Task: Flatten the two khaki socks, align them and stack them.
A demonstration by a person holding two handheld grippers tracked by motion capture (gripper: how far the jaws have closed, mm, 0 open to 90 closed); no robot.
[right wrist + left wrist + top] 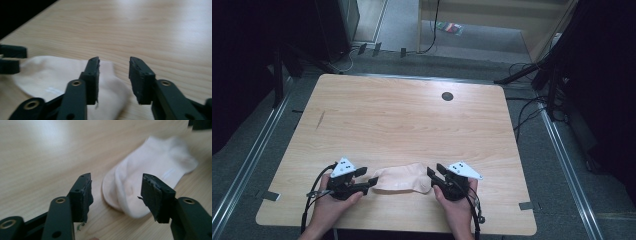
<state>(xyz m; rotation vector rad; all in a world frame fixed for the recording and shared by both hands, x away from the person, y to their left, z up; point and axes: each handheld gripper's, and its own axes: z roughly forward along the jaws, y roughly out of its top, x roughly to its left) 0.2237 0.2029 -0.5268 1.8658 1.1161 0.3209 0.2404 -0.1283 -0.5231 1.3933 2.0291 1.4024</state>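
A pale cream sock (pixel 402 179) lies flat on the wooden table (pixel 402 120) near its front edge, between my two grippers. My left gripper (pixel 370 178) is at the sock's left end, open. In the left gripper view the sock's rounded end (pixel 130 192) lies just beyond the gap between the open jaws (pixel 117 182), not pinched. My right gripper (pixel 435 176) is at the sock's right end, also open. In the right gripper view the sock (pixel 50 72) runs under the left jaw of the open pair (pixel 114 62); bare wood shows in the gap.
A dark round hole (pixel 447 96) sits in the far part of the tabletop and a short dark streak (pixel 320 120) marks its left side. Cables and dark equipment stands (pixel 537 75) surround the table on the floor. The left gripper's jaws (pixel 11 60) show at the right gripper view's left edge.
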